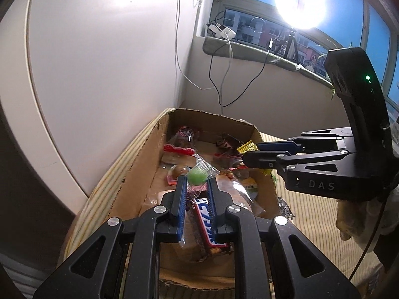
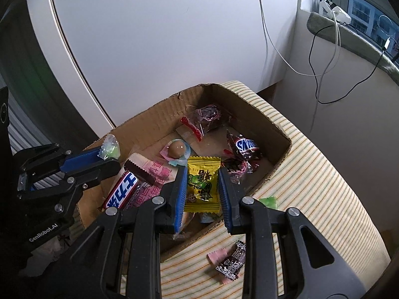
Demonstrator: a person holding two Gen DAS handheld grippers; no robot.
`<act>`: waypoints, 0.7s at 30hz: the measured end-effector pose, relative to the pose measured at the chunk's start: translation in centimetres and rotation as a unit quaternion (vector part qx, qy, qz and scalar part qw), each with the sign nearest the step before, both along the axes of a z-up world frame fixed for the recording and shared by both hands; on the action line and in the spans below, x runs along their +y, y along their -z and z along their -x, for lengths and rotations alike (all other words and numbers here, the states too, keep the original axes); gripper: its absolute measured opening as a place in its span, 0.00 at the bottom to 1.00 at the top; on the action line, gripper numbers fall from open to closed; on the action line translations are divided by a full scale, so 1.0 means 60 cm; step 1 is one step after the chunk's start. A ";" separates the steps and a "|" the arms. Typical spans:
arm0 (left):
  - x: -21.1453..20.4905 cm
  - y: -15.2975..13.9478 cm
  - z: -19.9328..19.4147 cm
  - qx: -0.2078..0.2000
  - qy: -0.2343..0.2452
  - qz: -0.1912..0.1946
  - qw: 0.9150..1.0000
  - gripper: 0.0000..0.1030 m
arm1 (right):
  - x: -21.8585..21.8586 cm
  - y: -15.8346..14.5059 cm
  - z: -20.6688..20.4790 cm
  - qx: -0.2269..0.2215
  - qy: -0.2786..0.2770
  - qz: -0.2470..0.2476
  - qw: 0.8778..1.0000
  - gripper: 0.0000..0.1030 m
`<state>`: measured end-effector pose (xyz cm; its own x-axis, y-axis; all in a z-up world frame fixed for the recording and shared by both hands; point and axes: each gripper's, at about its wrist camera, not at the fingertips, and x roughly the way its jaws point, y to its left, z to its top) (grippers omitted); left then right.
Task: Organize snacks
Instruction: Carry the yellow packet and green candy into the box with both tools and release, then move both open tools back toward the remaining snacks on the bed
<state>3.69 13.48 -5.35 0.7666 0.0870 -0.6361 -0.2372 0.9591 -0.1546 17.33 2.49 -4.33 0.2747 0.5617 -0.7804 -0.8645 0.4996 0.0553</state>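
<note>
An open cardboard box [image 1: 139, 174] [image 2: 159, 117] sits on a striped cloth and holds several wrapped snacks. My left gripper [image 1: 197, 186] is shut on a green candy in a clear wrapper [image 1: 197, 176] and holds it over the box; it also shows in the right wrist view [image 2: 109, 149]. My right gripper [image 2: 202, 186] is shut on a yellow candy packet [image 2: 202, 184] above the box's near right side; its yellow edge shows in the left wrist view [image 1: 247, 146]. A blue Snickers bar [image 2: 122, 191] lies in the box under the left gripper.
A dark wrapped candy [image 2: 230, 261], a pink one [image 2: 218, 254] and a green one [image 2: 268, 201] lie on the striped cloth [image 2: 311, 174] outside the box. A white wall stands behind. Cables hang from a windowsill [image 1: 249, 49] at the back right.
</note>
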 end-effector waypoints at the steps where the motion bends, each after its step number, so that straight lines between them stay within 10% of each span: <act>1: 0.000 0.000 0.000 -0.001 -0.001 0.000 1.000 0.15 | 0.001 -0.001 0.001 -0.002 -0.001 0.001 1.000 0.25; 4: 0.000 0.000 0.000 0.001 -0.002 -0.002 1.000 0.23 | 0.001 -0.003 0.003 -0.006 -0.004 0.001 1.000 0.27; 8: 0.000 0.000 0.004 -0.002 -0.007 -0.006 1.000 0.34 | -0.006 -0.011 0.003 -0.014 0.002 -0.008 1.000 0.55; 21: -0.027 -0.014 0.023 -0.012 -0.003 -0.013 1.000 0.34 | -0.080 -0.033 -0.008 -0.030 0.019 -0.016 0.999 0.68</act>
